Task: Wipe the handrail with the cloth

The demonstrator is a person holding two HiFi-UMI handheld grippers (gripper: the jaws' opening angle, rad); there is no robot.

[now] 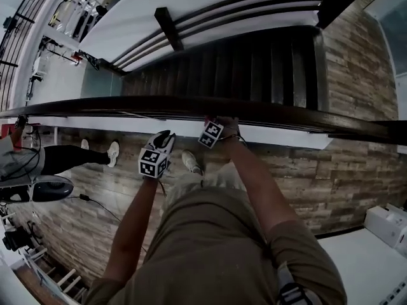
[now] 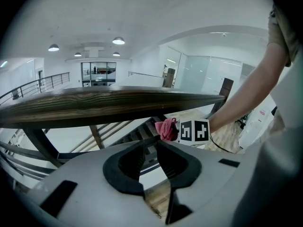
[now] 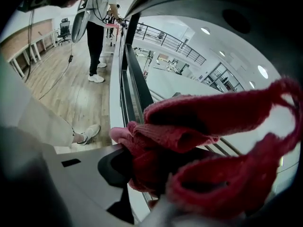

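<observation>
The dark wooden handrail [image 1: 286, 114] runs across the head view, with a stairwell beyond it. My right gripper [image 1: 213, 123] is at the rail's near side, shut on a red knitted cloth [image 1: 208, 119]. In the right gripper view the cloth [image 3: 189, 126] bunches over the jaws and hides their tips, and the rail [image 3: 139, 82] stretches away behind it. My left gripper [image 1: 164, 137] hangs just short of the rail, left of the right one. Its tips [image 2: 157, 138] meet with nothing between them, under the rail [image 2: 94, 105], and the cloth [image 2: 165, 128] shows beyond them.
A dark staircase [image 1: 254, 62] drops away beyond the rail. A person [image 1: 63, 159] stands on the wood floor at the left beside a chair [image 1: 44, 188] and a trailing cable [image 1: 95, 202]. A white box [image 1: 388, 224] sits at the right.
</observation>
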